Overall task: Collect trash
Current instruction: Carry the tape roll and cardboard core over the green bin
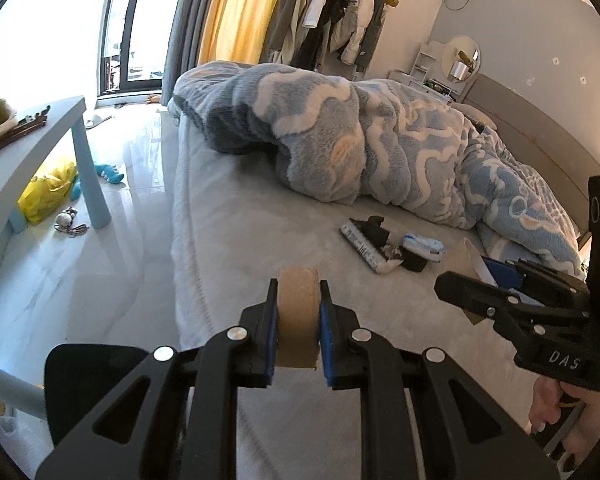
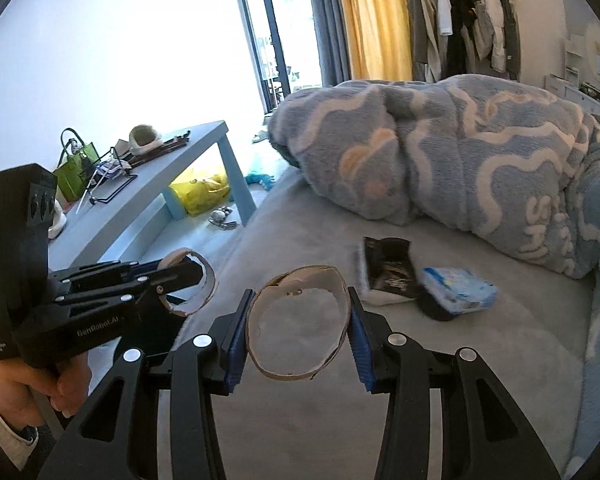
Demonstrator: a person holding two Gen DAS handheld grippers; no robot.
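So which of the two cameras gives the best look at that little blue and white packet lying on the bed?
The right wrist view. There the blue and white packet shows its whole top and side, resting partly on a dark item, though slightly blurred. The left wrist view shows the same packet smaller and farther off, beside the black wrapper, with little detail.

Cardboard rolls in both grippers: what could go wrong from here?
1. The right gripper already squeezes its cardboard roll oval; it may crumple or slip out.
2. The left gripper pinches its cardboard roll only by the edges.
3. The black packet and tissue pack remain on the bed.
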